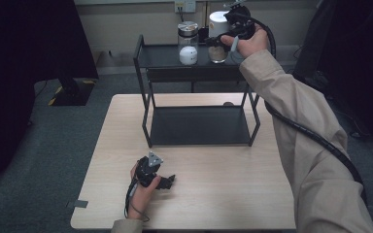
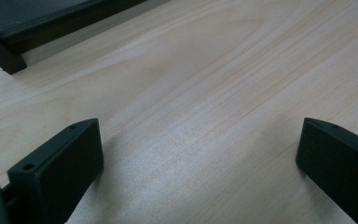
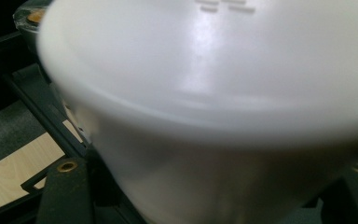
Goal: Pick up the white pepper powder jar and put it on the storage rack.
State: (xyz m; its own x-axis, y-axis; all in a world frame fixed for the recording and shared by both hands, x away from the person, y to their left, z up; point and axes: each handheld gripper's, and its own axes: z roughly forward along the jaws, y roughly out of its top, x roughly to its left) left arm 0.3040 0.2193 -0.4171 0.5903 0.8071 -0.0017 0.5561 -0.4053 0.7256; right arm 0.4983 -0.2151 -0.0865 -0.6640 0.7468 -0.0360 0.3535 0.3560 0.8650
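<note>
Your right gripper [image 1: 217,40] is clamped on the white-lidded jar [image 1: 218,34] at the shelf's [image 1: 165,56] top tier, near the high view's 12 o'clock. Your left gripper [image 1: 169,180] rests on the worktop [image 1: 233,179] at 7 o'clock, jaws wide apart with nothing between them.

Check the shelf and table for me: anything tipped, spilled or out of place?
Nothing stands out. Both jars stand upright on the black rack's top shelf: the white-lidded jar in the right gripper, the metal-lidded jar beside it. The left gripper rests open on the table.
</note>
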